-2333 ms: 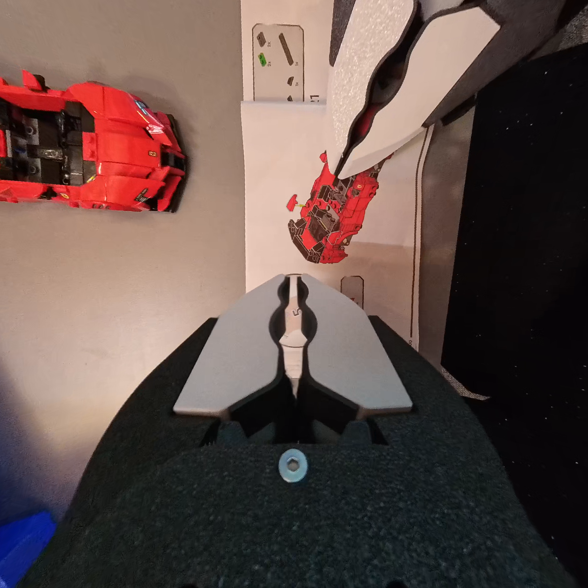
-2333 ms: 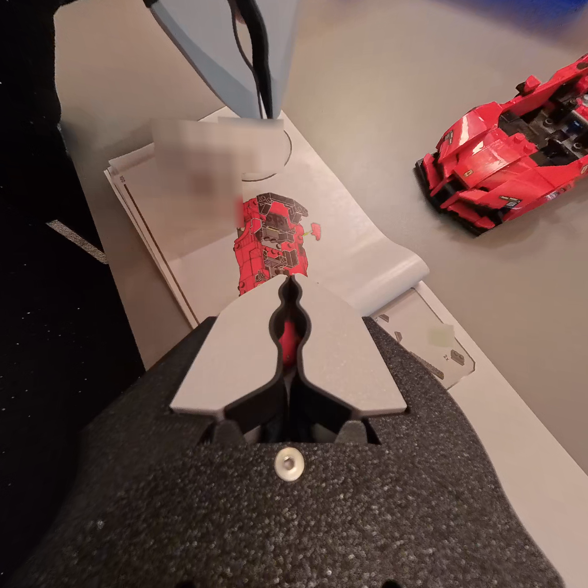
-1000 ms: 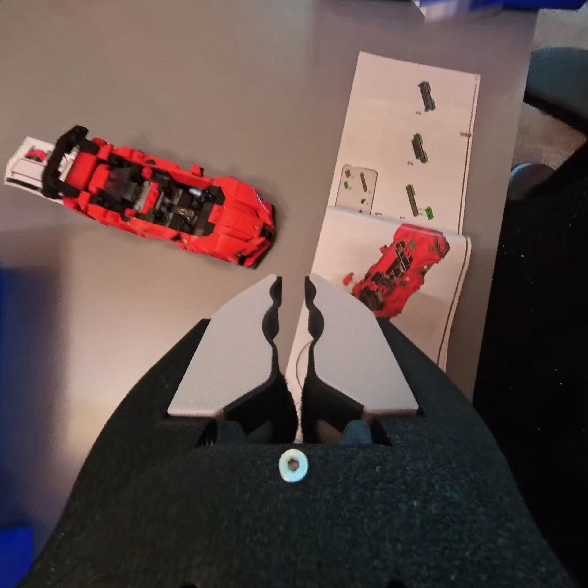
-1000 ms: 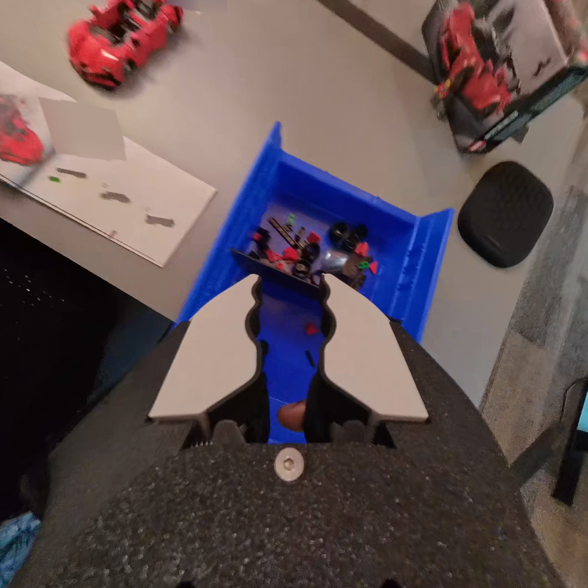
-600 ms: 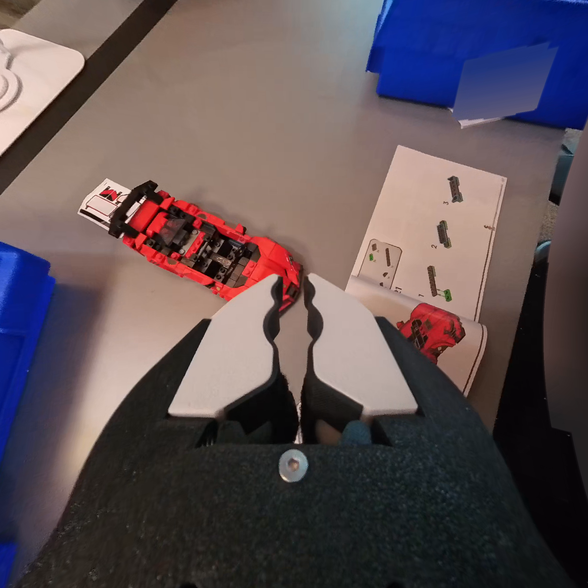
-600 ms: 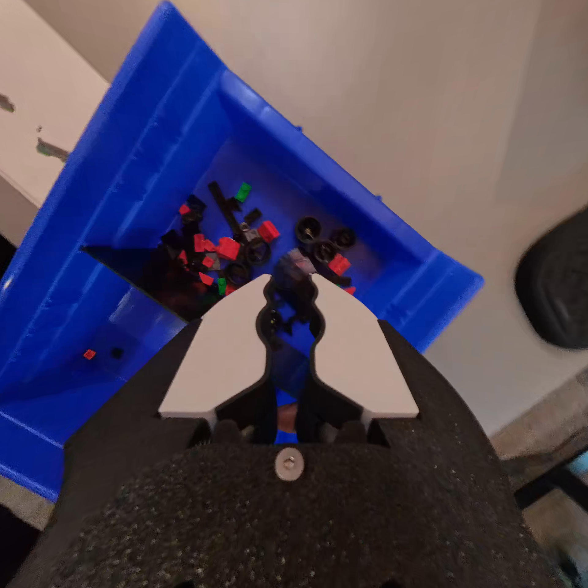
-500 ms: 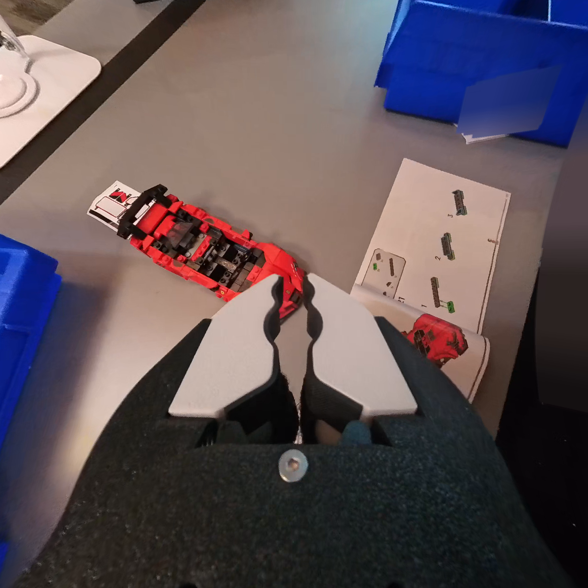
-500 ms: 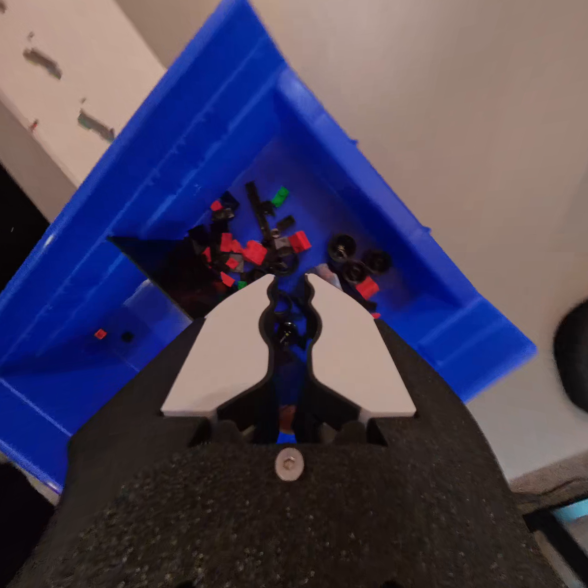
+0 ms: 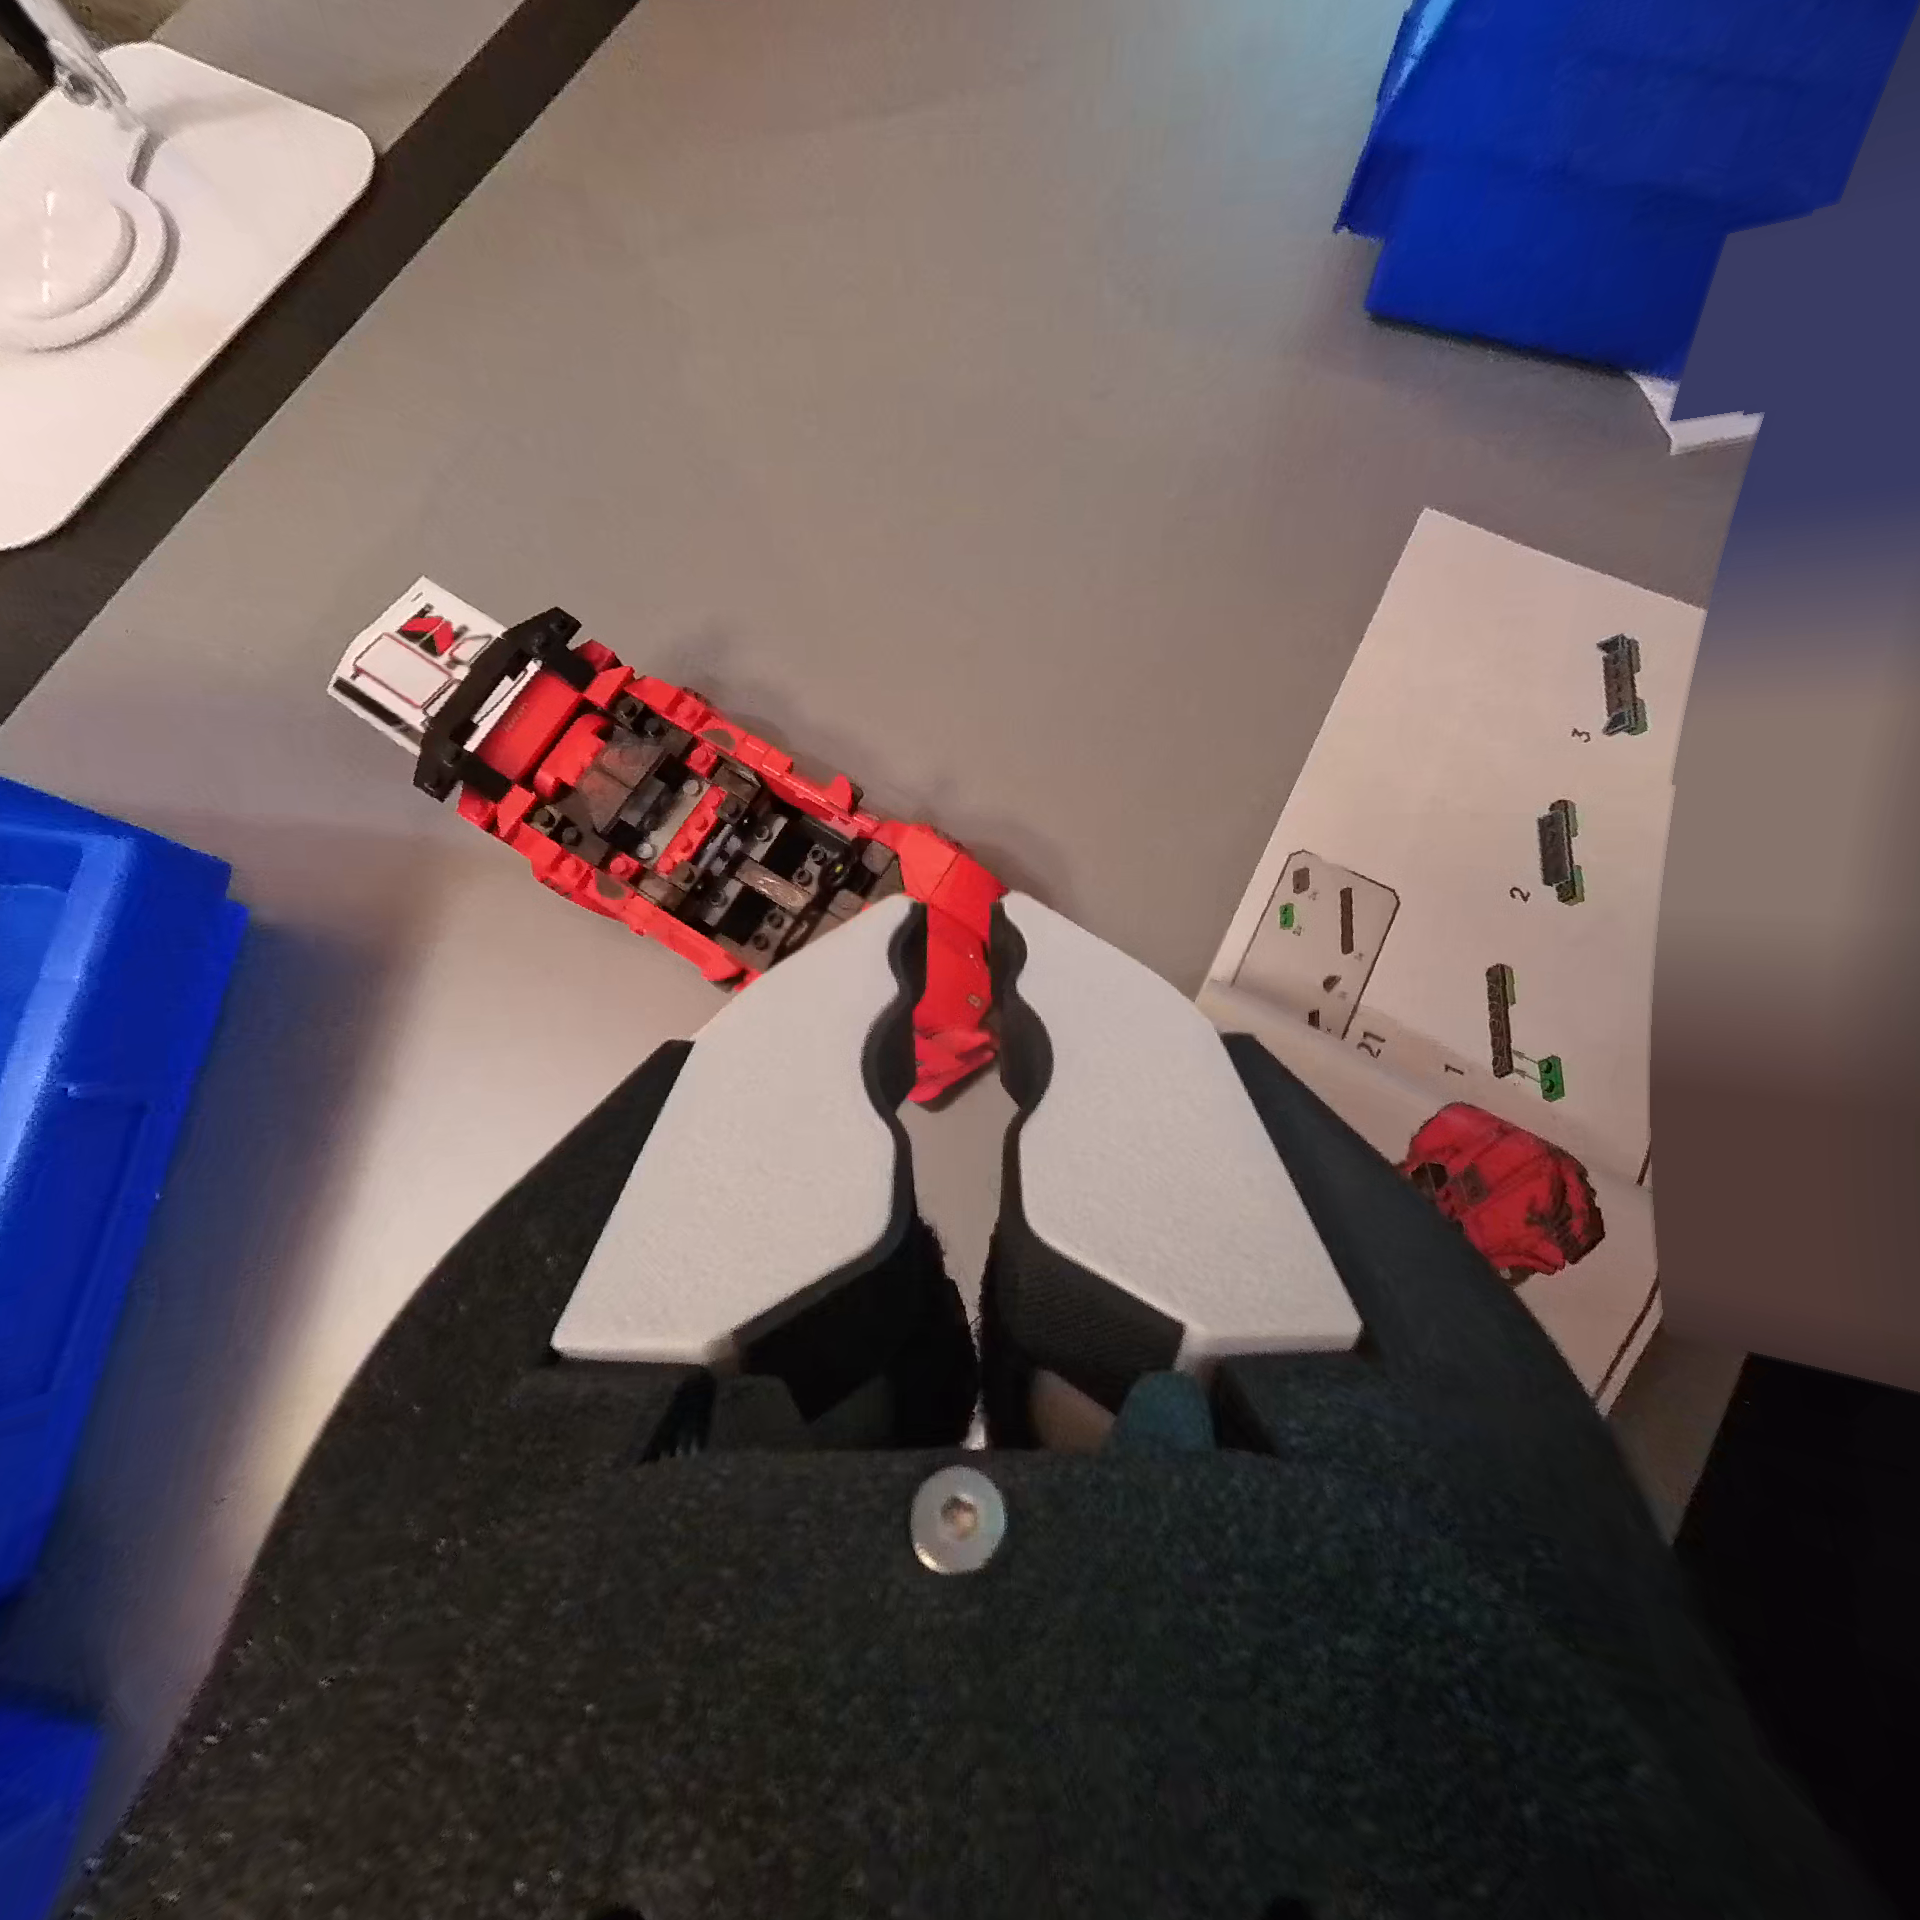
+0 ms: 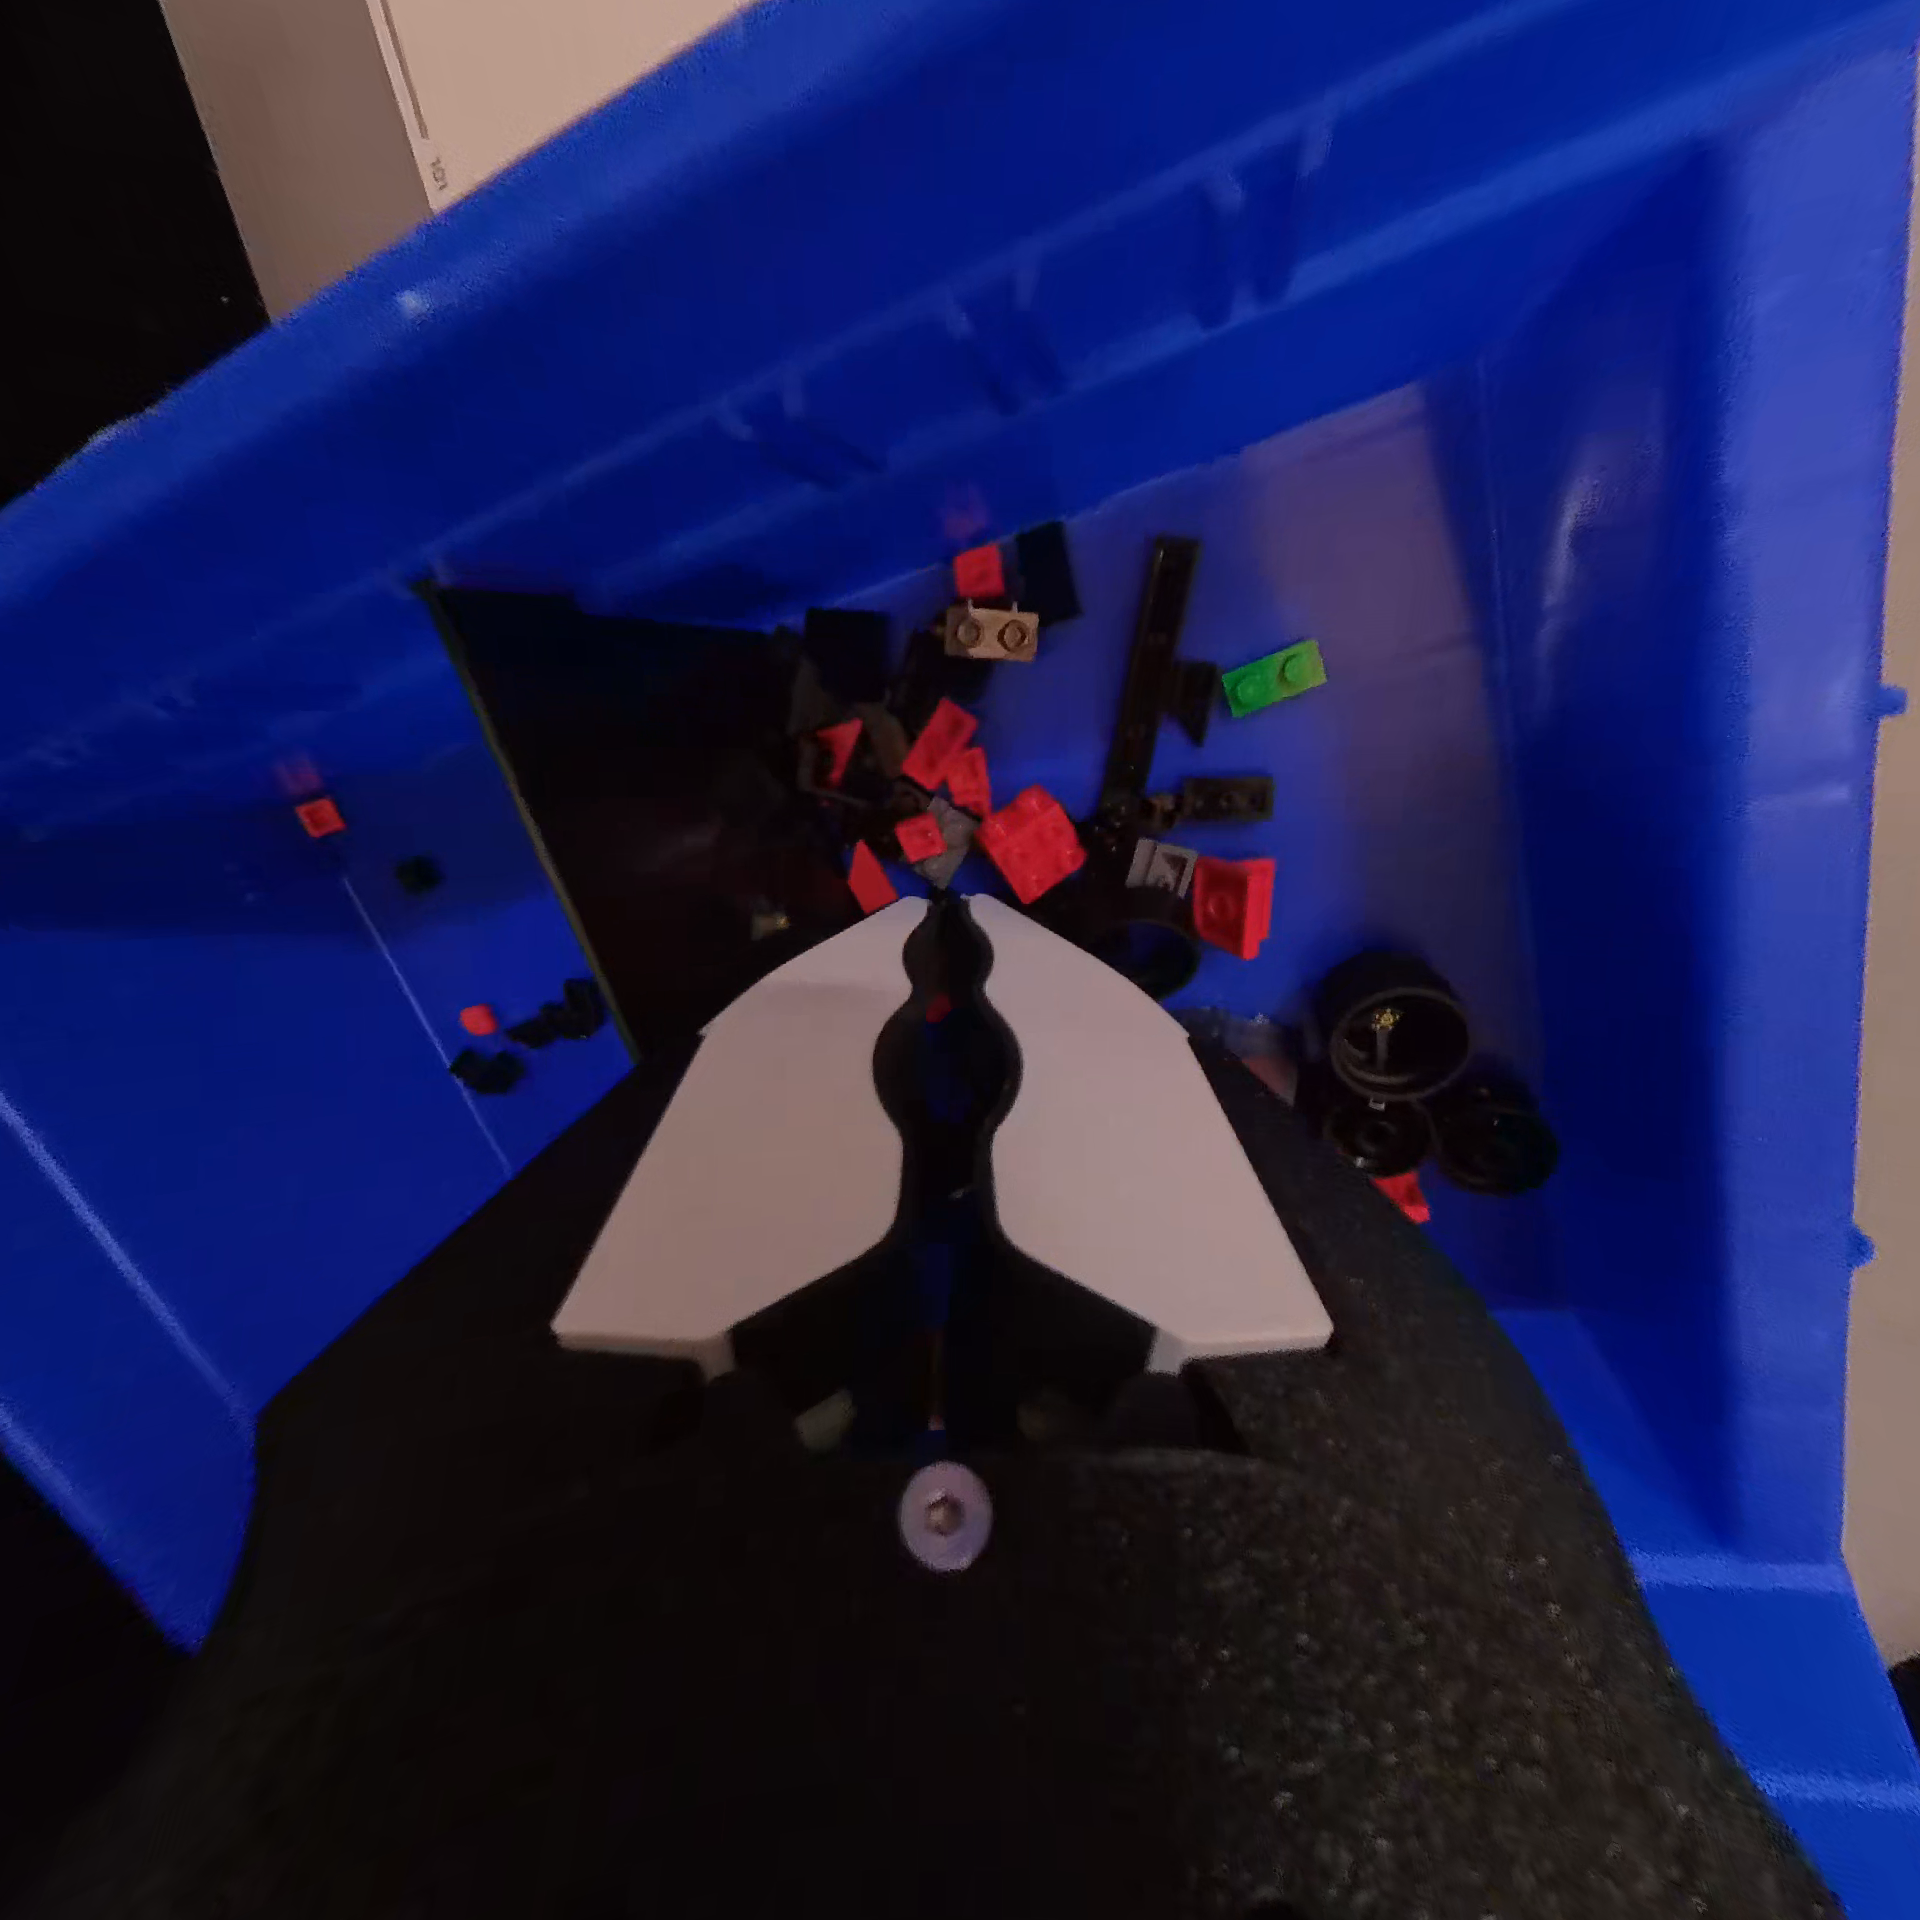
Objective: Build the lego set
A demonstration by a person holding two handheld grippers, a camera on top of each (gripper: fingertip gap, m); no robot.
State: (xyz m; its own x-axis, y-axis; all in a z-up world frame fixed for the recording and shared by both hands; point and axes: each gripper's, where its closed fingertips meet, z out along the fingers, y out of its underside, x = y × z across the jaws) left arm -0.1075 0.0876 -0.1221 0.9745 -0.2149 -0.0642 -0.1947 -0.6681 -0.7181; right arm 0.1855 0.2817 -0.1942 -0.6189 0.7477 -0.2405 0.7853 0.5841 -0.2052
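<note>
Left wrist view: left gripper (image 9: 956, 914) is sitting with a narrow gap between its tips, holding nothing. The red toy car (image 9: 707, 821) is lying on the grey tabletop (image 9: 935, 416) at centre frame, running diagonally from centre-left down toward the gripper; its nose is showing in the gap between the fingertips. Can't tell whether the tips are touching it or hovering above. A white sticker sheet (image 9: 400, 665) is lying under the car's tail end. The open instruction booklet (image 9: 1475, 935) is lying at right of frame, just beside the right finger. Blue bin (image 9: 1558, 187) at upper right, another blue bin (image 9: 94, 1143) along the left edge, a white stand base (image 9: 135, 270) at upper left.

Right wrist view: right gripper (image 10: 945, 906) is reaching into a blue bin (image 10: 935, 260), tips nearly together. Something dark is sitting between the tips, too blurred to tell if it's gripped. A pile of loose bricks (image 10: 1029, 842), red and black, is lying right at and just above the tips. A green plate (image 10: 1273, 677) is lying upper right of the pile, black wheels (image 10: 1397, 1029) at right of the gripper, and a few small pieces (image 10: 525, 1029) are lying at left beyond a dark divider (image 10: 644, 810).
</note>
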